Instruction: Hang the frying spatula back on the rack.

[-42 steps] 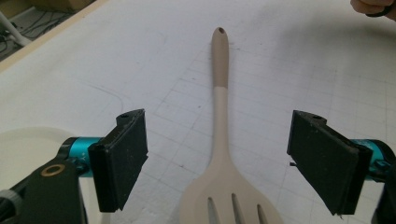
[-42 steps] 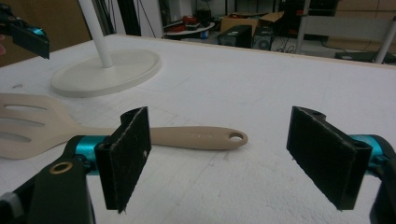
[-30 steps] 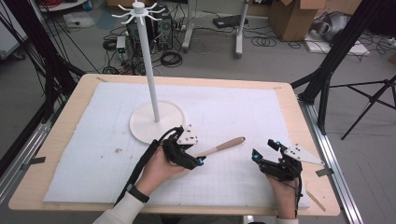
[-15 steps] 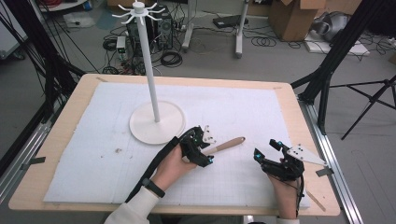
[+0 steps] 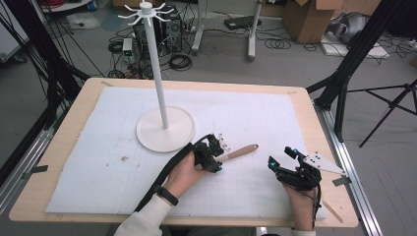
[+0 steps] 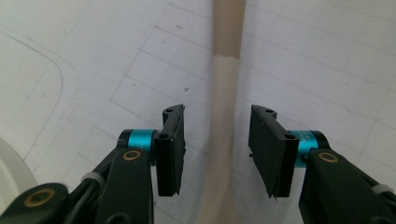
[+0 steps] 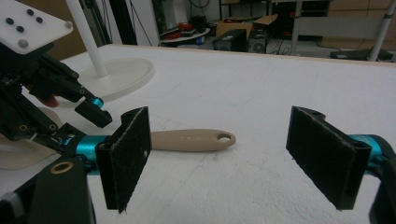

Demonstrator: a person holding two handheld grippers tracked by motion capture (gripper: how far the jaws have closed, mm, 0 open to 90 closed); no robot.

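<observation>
we are observing the grasp step: the left claw (image 6: 217,154) has just been closing around the utensil handle (image 6: 223,121) lying on the worktop mat (image 5: 275,123), pads not yet touching. the right claw (image 7: 219,158) is waiting wide. next, we judge, comes a firm pinch, then a lift.

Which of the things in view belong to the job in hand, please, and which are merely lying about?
In the job:
- beige utensil handle with a hanging hole, lying on the white gridded mat
- left gripper, jaws just closing, astride the handle, pads not touching
- white hook stand with round base

Lying about:
- right gripper, open, apart
- cardboard boxes and cables on the floor
</observation>
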